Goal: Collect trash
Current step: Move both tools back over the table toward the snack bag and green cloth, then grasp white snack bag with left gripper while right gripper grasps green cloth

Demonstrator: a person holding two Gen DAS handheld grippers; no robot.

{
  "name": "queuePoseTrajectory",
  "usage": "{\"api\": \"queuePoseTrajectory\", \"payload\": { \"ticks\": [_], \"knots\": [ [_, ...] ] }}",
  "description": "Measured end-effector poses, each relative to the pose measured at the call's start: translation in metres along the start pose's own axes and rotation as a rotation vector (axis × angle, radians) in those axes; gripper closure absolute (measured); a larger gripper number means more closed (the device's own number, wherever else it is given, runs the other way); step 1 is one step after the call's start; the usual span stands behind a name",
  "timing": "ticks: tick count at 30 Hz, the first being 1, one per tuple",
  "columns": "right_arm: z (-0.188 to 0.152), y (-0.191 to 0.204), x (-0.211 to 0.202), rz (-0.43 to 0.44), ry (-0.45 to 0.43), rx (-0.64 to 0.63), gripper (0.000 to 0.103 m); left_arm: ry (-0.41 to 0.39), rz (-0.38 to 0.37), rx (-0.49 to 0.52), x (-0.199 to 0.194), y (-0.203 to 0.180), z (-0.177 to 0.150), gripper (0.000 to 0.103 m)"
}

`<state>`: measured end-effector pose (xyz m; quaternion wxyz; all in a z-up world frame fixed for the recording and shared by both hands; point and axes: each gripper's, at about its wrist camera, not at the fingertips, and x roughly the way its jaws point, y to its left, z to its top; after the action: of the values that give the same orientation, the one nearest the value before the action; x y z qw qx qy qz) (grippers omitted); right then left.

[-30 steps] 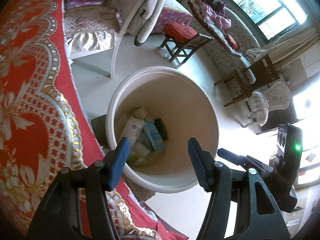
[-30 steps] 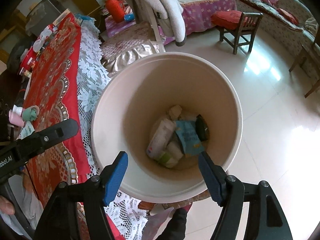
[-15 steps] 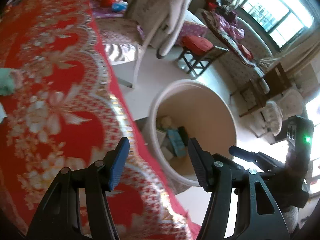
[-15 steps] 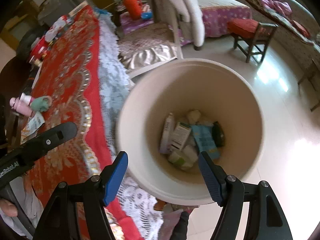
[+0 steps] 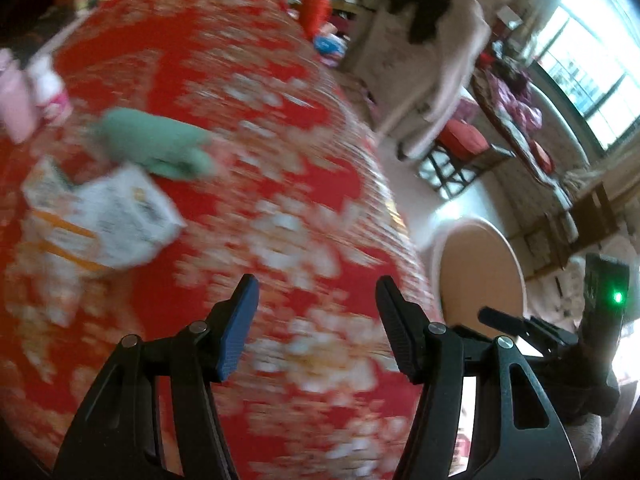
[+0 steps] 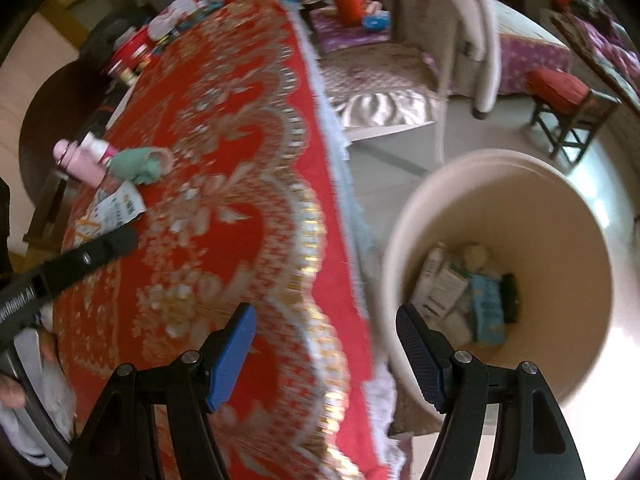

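Red and gold cloth fills most of what I see: the table [image 5: 248, 128] lies under both my grippers, its white lace edge hanging toward the floor. My left gripper [image 5: 316, 320] hangs over the cloth with its fingers [image 5: 236, 328] parted and nothing between them. My right gripper [image 6: 324, 352] hangs above the table's edge, its fingers [image 6: 230, 356] spread somewhat wider, also empty.

On the table, up and to the left of my left fingers, lies a crumpled white wrapper [image 5: 100, 216] with orange stripes and dark print. Just beyond it sits a soft green lump [image 5: 156, 148], touching or nearly touching the wrapper; the blur keeps me from telling which. A pink bottle [image 6: 76, 164] and a small white one lie close behind the lump.

Beside the table, on the floor, stands the cream bin [image 6: 560, 216]. At its bottom rest white cartons, a light blue packet [image 6: 486, 304] and something dark.
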<state>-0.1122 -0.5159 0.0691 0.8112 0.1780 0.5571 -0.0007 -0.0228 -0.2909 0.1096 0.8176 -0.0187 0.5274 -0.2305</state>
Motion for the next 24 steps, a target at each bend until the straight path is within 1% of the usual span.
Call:
{"api": "queuePoseTrajectory", "payload": {
  "ticks": [3, 6, 9, 12, 13, 15, 19, 22, 24],
  "knots": [
    [0.004, 0.021, 0.009, 0.013, 0.008, -0.028, 0.033, -0.044, 0.062, -0.036, -0.018, 0.039, 0.015, 0.044],
    [0.005, 0.036, 0.013, 0.02, 0.012, -0.042, 0.033, -0.064, 0.145, -0.084, -0.026, 0.079, 0.032, 0.044],
    [0.006, 0.047, 0.016, 0.025, 0.013, -0.048, 0.033, -0.054, 0.226, -0.163, -0.024, 0.124, 0.046, 0.044],
    [0.006, 0.052, 0.019, 0.024, 0.016, -0.043, 0.033, -0.024, 0.258, -0.23, -0.015, 0.16, 0.049, 0.044],
    [0.005, 0.053, 0.02, 0.024, 0.018, -0.04, 0.033, -0.012, 0.254, -0.248, -0.011, 0.167, 0.048, 0.044],
    [0.005, 0.054, 0.023, 0.021, 0.022, -0.035, 0.033, 0.019, 0.213, -0.267, -0.004, 0.174, 0.043, 0.044],
    [0.009, 0.055, 0.03, 0.023, 0.034, -0.018, 0.033, 0.076, 0.143, -0.201, 0.004, 0.151, 0.024, 0.044],
    [0.012, 0.06, 0.033, 0.029, 0.034, -0.024, 0.033, 0.134, 0.053, -0.176, 0.012, 0.131, 0.007, 0.044],
    [0.014, 0.064, 0.034, 0.031, 0.033, -0.034, 0.033, 0.151, 0.007, -0.156, 0.014, 0.116, -0.002, 0.044]
  ]
}}
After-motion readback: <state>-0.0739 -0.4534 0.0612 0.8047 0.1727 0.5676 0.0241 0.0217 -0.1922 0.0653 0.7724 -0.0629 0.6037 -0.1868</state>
